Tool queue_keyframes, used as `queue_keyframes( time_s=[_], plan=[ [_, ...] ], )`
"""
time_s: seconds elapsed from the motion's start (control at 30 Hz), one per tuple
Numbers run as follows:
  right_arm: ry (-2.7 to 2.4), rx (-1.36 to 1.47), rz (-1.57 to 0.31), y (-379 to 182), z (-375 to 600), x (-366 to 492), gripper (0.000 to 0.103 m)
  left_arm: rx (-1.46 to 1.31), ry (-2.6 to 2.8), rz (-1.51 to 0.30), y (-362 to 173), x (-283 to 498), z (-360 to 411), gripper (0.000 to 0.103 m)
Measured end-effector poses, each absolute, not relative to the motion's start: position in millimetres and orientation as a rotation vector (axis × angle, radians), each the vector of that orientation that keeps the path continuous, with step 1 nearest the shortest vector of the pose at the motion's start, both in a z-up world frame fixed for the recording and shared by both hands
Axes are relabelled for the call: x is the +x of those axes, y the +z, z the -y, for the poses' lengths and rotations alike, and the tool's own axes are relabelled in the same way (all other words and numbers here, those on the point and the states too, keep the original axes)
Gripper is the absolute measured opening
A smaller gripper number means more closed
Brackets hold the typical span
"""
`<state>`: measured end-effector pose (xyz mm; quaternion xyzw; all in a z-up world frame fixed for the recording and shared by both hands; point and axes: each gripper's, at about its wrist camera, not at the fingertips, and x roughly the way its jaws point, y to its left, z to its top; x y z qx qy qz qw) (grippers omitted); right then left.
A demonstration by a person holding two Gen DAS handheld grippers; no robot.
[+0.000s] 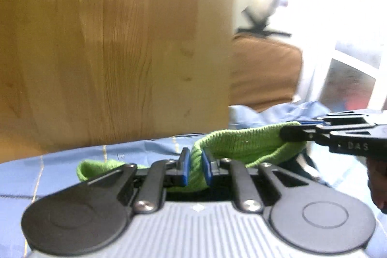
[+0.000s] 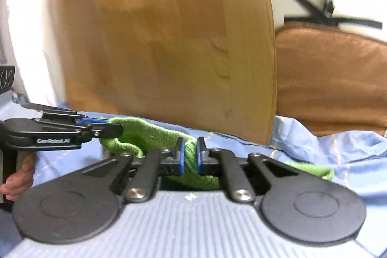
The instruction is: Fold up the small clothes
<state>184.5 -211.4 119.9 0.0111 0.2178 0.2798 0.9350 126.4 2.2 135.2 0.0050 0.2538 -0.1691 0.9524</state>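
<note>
A small green knit garment [image 1: 244,144] is held between both grippers just above a light blue cloth [image 1: 72,166]. My left gripper [image 1: 194,165] is shut on one end of it, blue pads pinching the fabric. My right gripper [image 1: 300,127] enters from the right and is shut on the other end. In the right wrist view my right gripper [image 2: 189,156] pinches the green garment [image 2: 150,134], and my left gripper [image 2: 106,125] comes in from the left, shut on the far end. A green flap [image 2: 312,169] lies on the blue cloth [image 2: 326,149] at the right.
A wooden board [image 1: 116,45] stands upright just behind the cloth, also in the right wrist view [image 2: 169,40]. A brown cushion [image 2: 333,79] lies to its right. A black chair base [image 2: 326,16] and a white frame [image 1: 350,64] are further back.
</note>
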Motion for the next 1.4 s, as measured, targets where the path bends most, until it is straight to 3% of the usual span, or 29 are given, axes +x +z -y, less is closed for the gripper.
queue_keyframes(
  time_s=[0.17, 0.33, 0.43, 0.47, 0.53, 0.6, 0.67, 0.7, 0.93, 1.07, 1.13, 1.2, 1.4],
  plan=[
    [0.599, 0.013, -0.387, 119, 221, 94, 0.012, 0.035, -0.389, -0.436, 130, 25, 0, 0.011],
    [0.551, -0.006, -0.41, 70, 217, 35, 0.012, 0.058, -0.449, -0.51, 90, -35, 9, 0.012],
    [0.51, 0.063, -0.49, 32, 225, 27, 0.013, 0.103, -0.461, -0.611, 56, -40, 17, 0.021],
    [0.497, 0.073, -0.525, 18, 224, 28, 0.017, 0.109, -0.463, -0.646, 48, -39, 18, 0.03],
    [0.497, 0.102, -0.545, 7, 225, 28, 0.019, 0.11, -0.459, -0.667, 42, -41, 16, 0.033],
    [0.518, 0.132, -0.527, 16, 230, 24, 0.034, 0.095, -0.47, -0.632, 50, -49, 7, 0.038],
    [0.518, 0.153, -0.45, 31, 238, 15, 0.043, 0.061, -0.466, -0.561, 65, -52, -2, 0.05],
    [0.508, 0.16, -0.418, 38, 242, 15, 0.043, 0.039, -0.456, -0.531, 73, -50, -8, 0.05],
    [0.367, 0.199, -0.345, 63, 246, 57, 0.043, -0.107, -0.396, -0.528, 78, 13, -21, 0.046],
    [0.318, 0.228, -0.376, 53, 254, 82, 0.043, -0.115, -0.341, -0.636, 47, 51, -25, 0.038],
    [0.257, 0.179, -0.479, 33, 256, 95, 0.042, -0.085, -0.296, -0.615, 35, 60, -29, 0.03],
    [0.242, 0.205, -0.584, 5, 261, 94, 0.041, -0.095, -0.281, -0.609, 35, 63, -34, 0.03],
    [0.21, 0.158, -0.569, 6, 252, 61, 0.041, -0.044, -0.27, -0.577, 32, 62, -28, 0.031]
  ],
)
